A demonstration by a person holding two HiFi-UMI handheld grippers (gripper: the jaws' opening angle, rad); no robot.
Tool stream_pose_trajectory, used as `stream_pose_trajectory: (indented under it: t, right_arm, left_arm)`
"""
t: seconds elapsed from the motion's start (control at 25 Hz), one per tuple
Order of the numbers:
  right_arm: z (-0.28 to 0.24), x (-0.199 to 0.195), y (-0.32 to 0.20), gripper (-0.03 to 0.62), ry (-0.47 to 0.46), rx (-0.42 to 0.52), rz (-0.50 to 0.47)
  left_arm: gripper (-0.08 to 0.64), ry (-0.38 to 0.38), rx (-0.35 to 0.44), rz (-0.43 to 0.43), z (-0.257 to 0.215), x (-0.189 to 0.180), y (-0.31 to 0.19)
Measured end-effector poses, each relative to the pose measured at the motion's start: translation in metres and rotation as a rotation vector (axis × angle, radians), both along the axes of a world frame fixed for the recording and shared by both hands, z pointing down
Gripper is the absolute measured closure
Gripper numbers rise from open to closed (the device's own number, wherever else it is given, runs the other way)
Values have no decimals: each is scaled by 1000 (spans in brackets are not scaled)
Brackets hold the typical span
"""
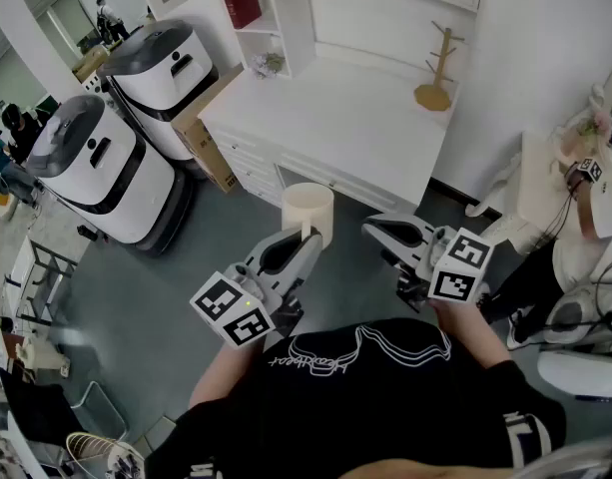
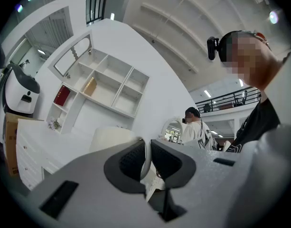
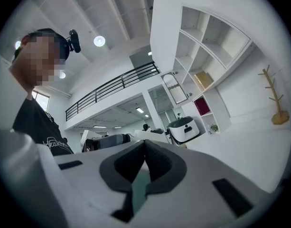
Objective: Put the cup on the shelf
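Observation:
A cream cup (image 1: 307,208) hangs in the air over the grey floor, in front of the white counter (image 1: 335,118). My left gripper (image 1: 309,236) is shut on it, its pads pinching a thin curved white edge of the cup (image 2: 112,137) between them (image 2: 146,152). To the right of it, my right gripper (image 1: 371,226) is shut with nothing in it, its jaws meeting (image 3: 144,147). The white shelf unit (image 1: 261,18) stands at the far end of the counter, with a red book in one compartment; the shelf unit (image 2: 100,82) also shows ahead of the left gripper.
A wooden mug tree (image 1: 437,68) stands on the counter's far right. Two white machines (image 1: 96,168) and a cardboard box (image 1: 201,133) stand on the floor at the left. A seated person (image 1: 585,228) is at the right edge.

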State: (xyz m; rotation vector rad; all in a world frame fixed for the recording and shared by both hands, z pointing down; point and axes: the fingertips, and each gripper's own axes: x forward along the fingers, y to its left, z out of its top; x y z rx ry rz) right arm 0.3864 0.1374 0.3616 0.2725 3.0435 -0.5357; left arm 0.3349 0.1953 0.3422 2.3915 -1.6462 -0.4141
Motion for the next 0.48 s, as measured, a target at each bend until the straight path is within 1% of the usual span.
stream_pose_trajectory:
  t: [0.28, 0.36, 0.48]
  right_arm:
    - [10, -6, 3, 586, -26, 6, -23]
    - [6, -21, 9, 586, -28, 11, -21]
    - [-3, -59, 23, 586, -14, 16, -20]
  left_arm:
    - [520, -24, 13, 2, 9, -4, 0]
    - [520, -25, 16, 0, 6, -20, 6]
    - [520, -16, 22, -6, -5, -57, 20]
